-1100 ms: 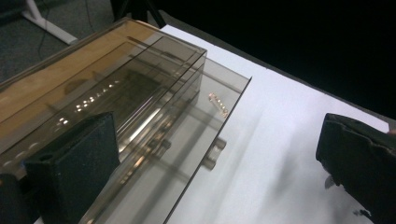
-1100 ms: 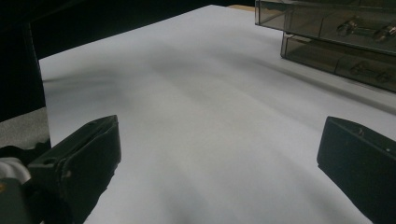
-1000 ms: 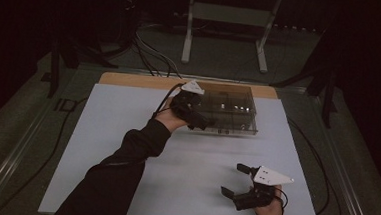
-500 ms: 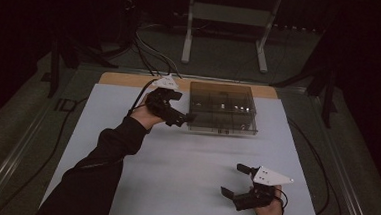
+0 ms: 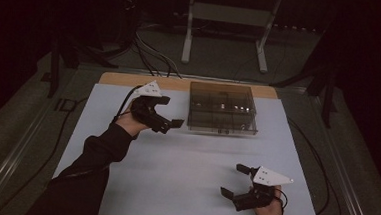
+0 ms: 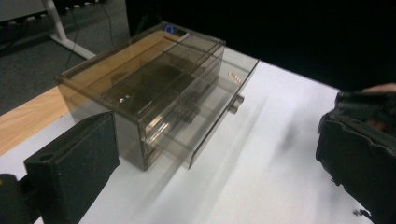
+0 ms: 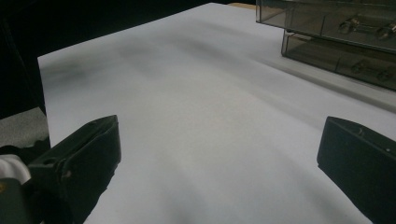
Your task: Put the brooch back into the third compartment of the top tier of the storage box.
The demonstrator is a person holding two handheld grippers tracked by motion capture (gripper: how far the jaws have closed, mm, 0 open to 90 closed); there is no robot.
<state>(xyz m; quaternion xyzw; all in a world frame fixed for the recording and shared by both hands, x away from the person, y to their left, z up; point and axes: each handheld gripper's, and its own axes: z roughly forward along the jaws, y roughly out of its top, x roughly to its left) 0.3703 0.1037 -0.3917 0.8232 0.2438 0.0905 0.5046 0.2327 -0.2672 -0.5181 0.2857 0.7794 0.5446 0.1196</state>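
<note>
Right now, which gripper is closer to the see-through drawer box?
The left. The left gripper sits open just beside the drawer box, on its left side, not touching it. The right gripper rests open far away, near the table's front edge.

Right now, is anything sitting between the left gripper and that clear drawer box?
Nothing visible. The left gripper, jaws open, hangs just left of the drawer box, with bare white tabletop between them. A lower drawer stands slightly pulled out.
</note>
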